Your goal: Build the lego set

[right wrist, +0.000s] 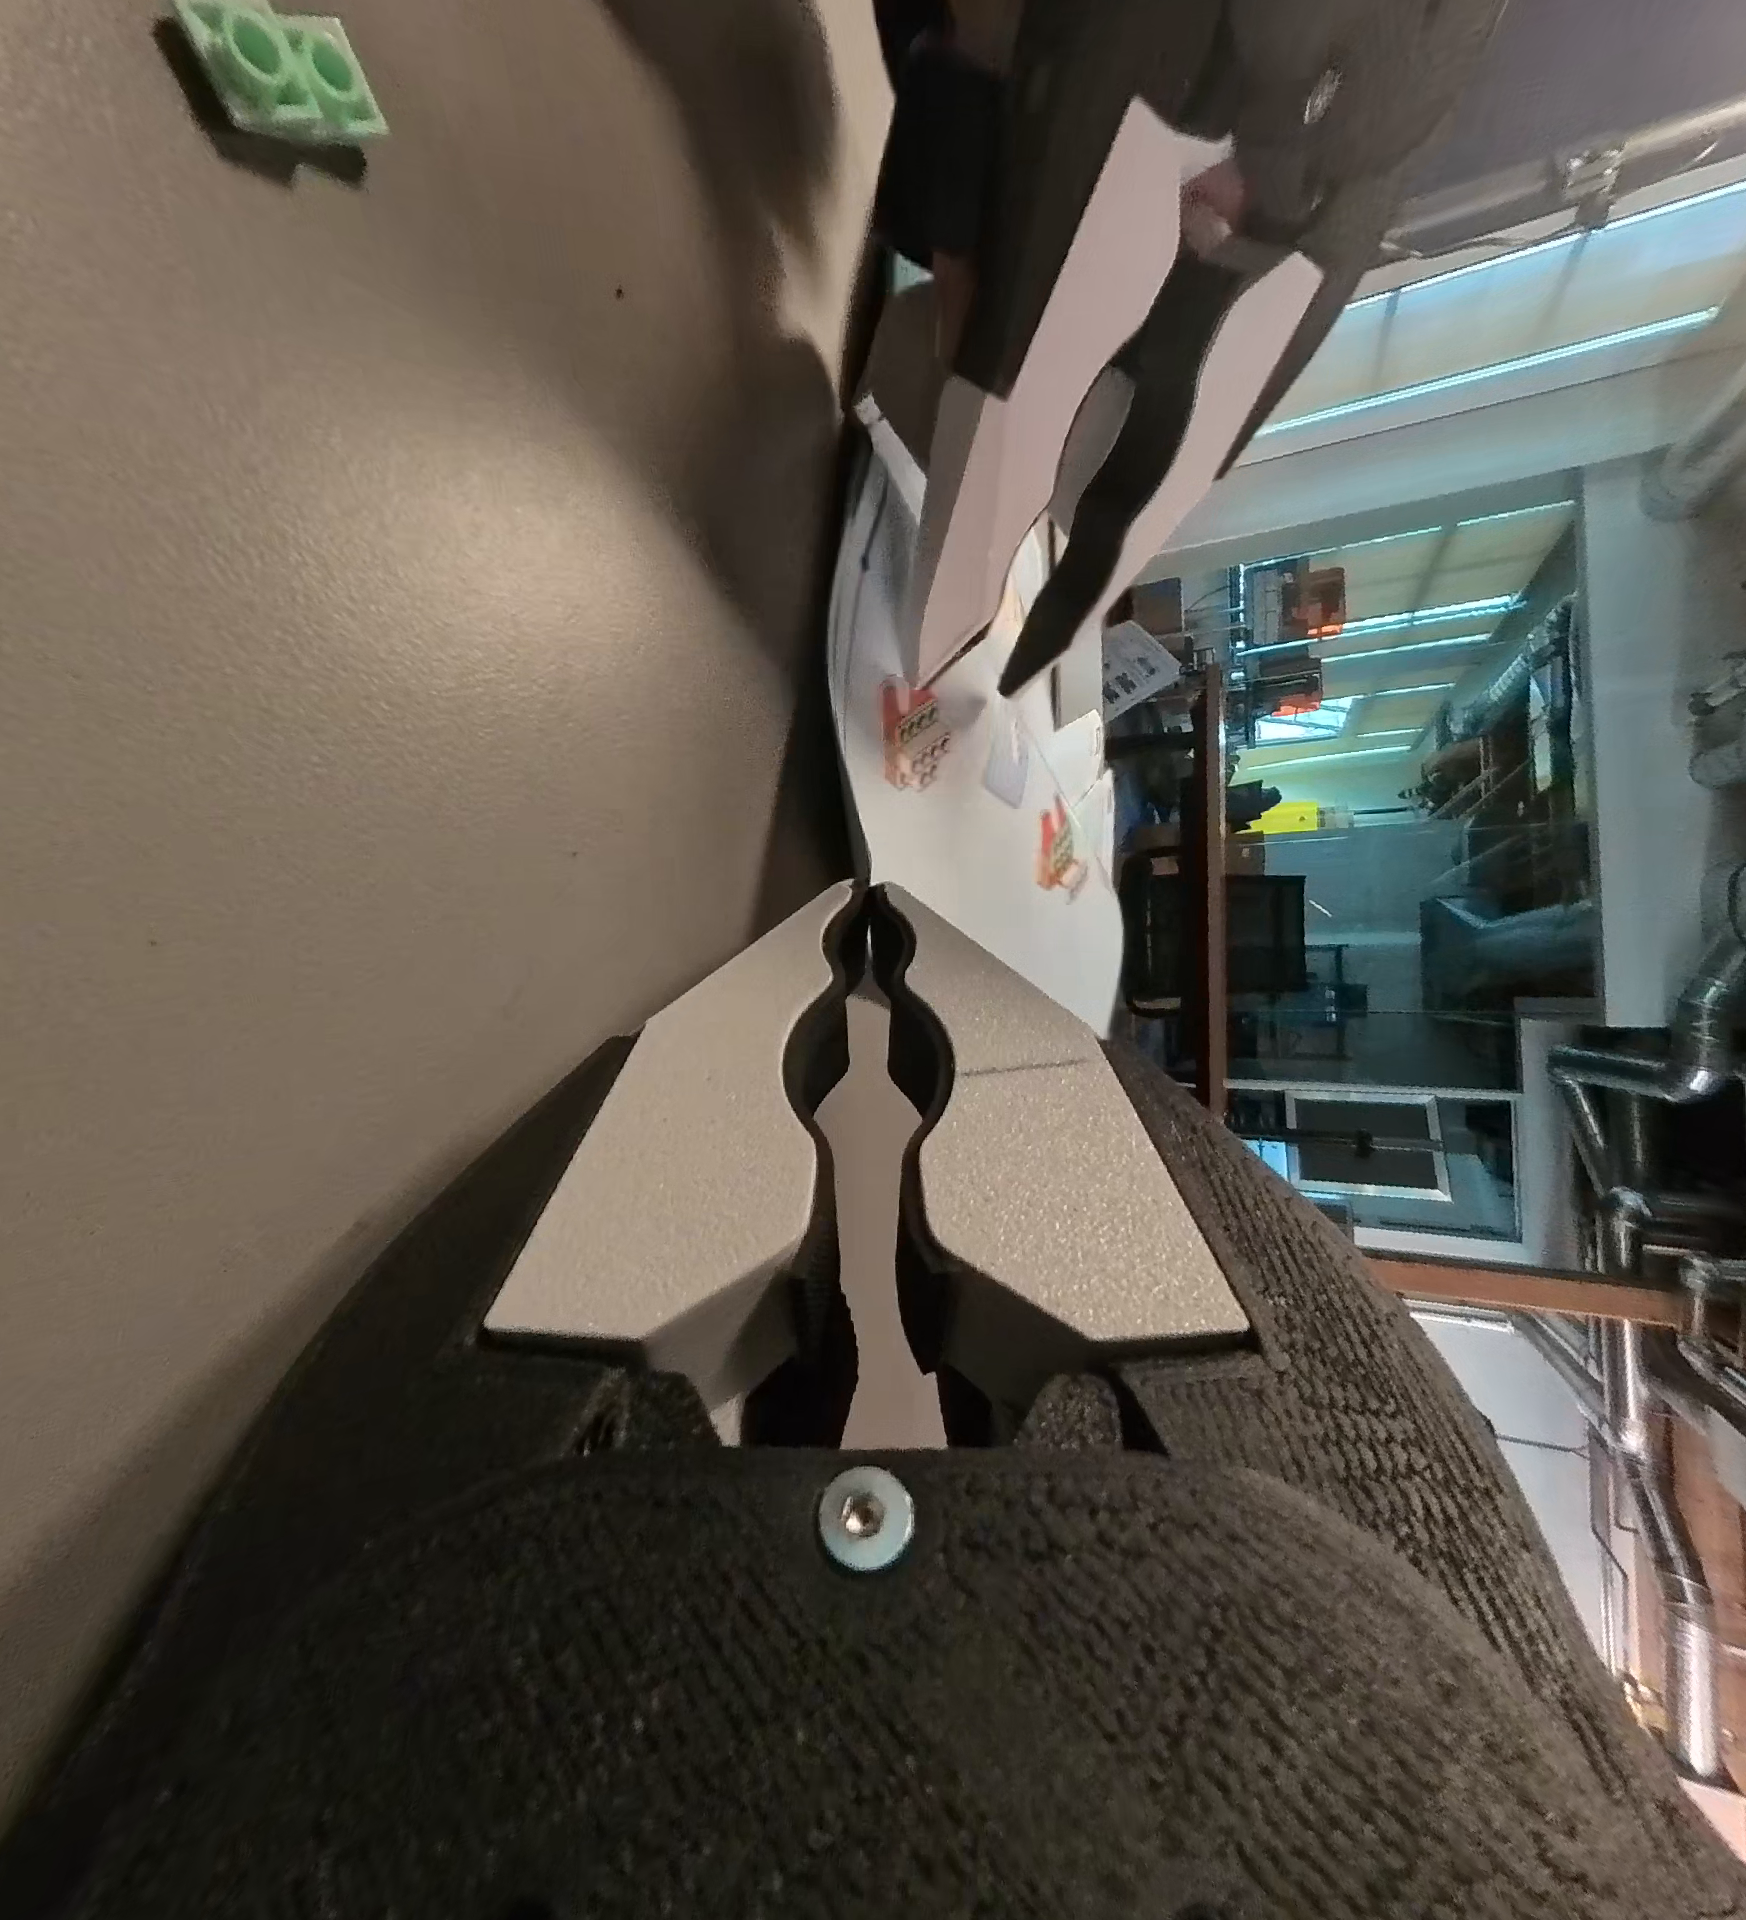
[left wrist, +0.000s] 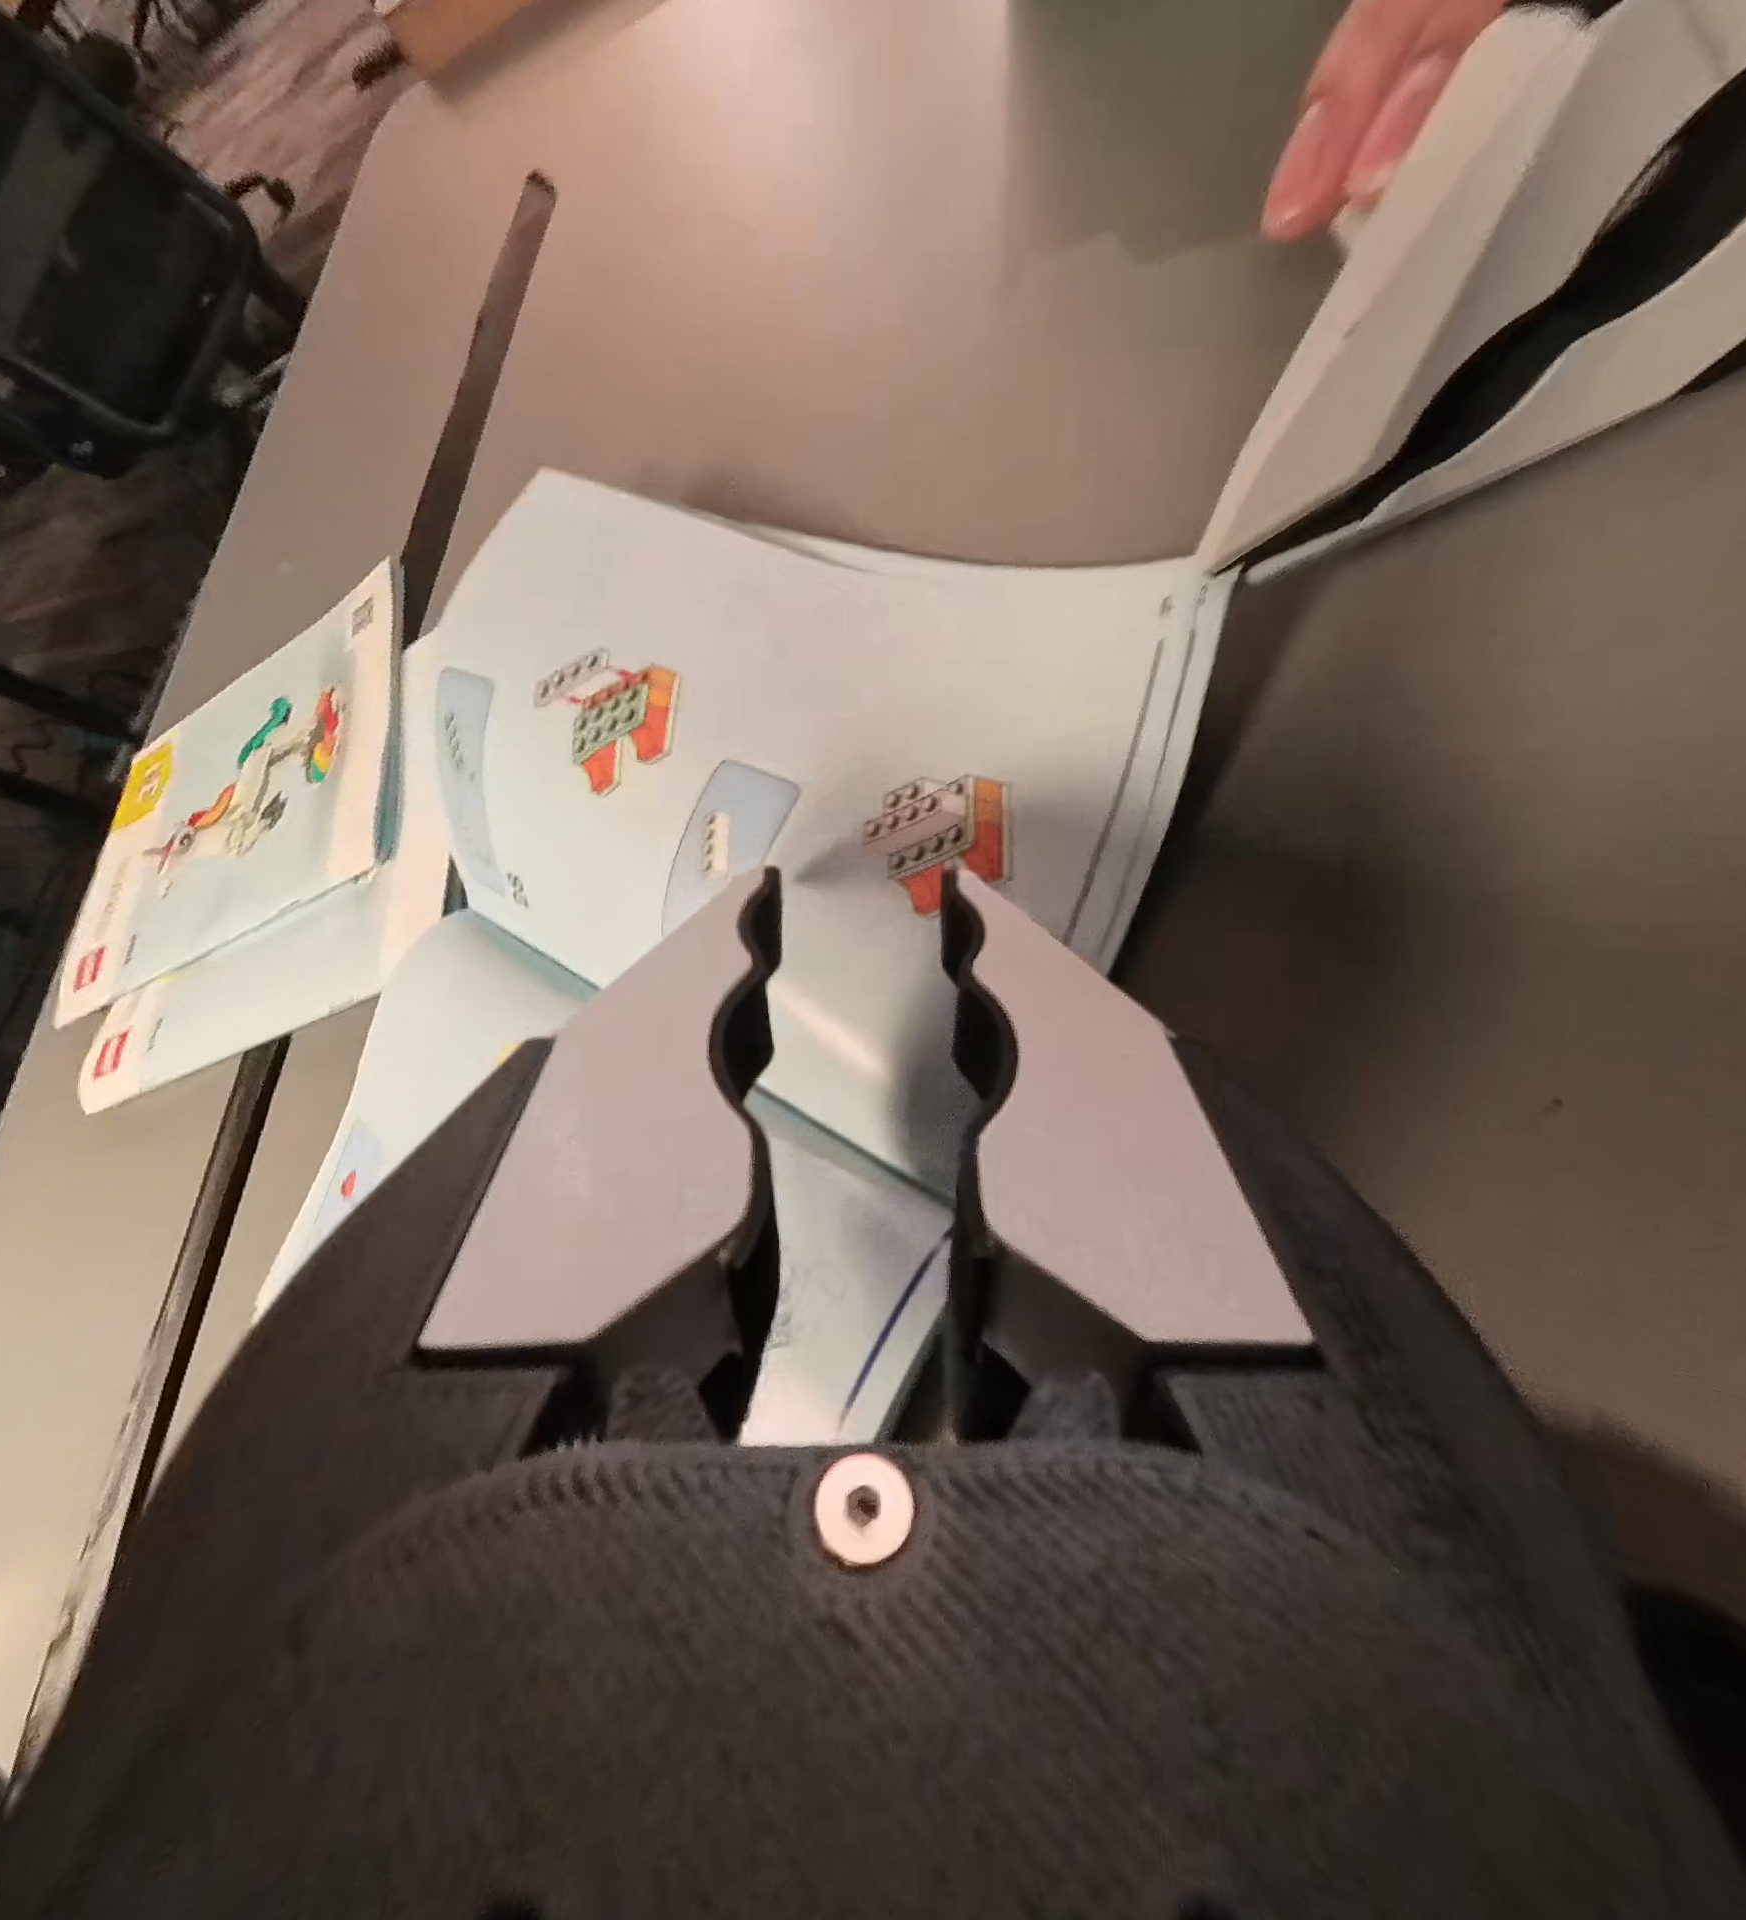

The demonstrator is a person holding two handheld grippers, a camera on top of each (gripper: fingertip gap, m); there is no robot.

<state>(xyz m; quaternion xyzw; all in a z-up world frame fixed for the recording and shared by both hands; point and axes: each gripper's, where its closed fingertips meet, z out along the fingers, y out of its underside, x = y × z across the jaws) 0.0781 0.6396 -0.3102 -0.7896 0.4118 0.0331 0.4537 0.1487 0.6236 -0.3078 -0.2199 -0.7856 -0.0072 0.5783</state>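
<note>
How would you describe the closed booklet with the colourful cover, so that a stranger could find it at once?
Start from the grey table and the big open instruction booklet under the left hand-held gripper. Just left of that open page lies the closed booklet, on top of a second closed booklet. Only it shows a yellow square and a colourful model on its cover.

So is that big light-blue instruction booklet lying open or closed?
Open. The instruction booklet lies spread on the table, pages with brick-assembly drawings facing up. The right hand-held gripper pinches its page edge.
</note>
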